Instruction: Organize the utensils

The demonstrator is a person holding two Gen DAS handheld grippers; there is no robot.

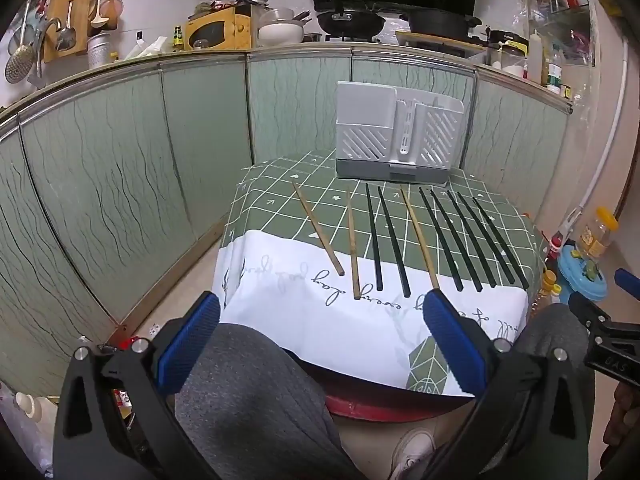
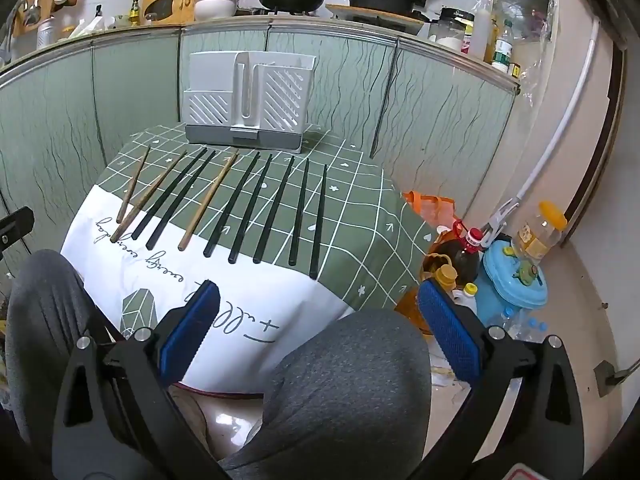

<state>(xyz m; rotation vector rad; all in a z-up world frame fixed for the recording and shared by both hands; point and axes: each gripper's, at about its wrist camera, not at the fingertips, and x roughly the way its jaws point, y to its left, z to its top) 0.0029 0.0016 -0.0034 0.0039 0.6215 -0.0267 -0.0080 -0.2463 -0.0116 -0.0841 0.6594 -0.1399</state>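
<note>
left tongs (image 1: 322, 312) and right tongs (image 2: 318, 300) both spread wide with nothing between the blue pads, hovering over grey-trousered knees (image 2: 348, 380) short of the tabletop. ten loose chopsticks, seven black (image 2: 276, 208) and three light wooden (image 1: 318, 229), lie in a row on the green grid-pattern cloth (image 2: 360, 208). white slotted plastic utensil holder (image 1: 396, 134) stands upright behind them at the far edge.

Wok (image 1: 351, 21), microwave (image 1: 218, 32), oil bottle (image 2: 540, 232)

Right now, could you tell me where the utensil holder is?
In both views the utensil holder stands at the table's far edge, behind the chopsticks.
</note>
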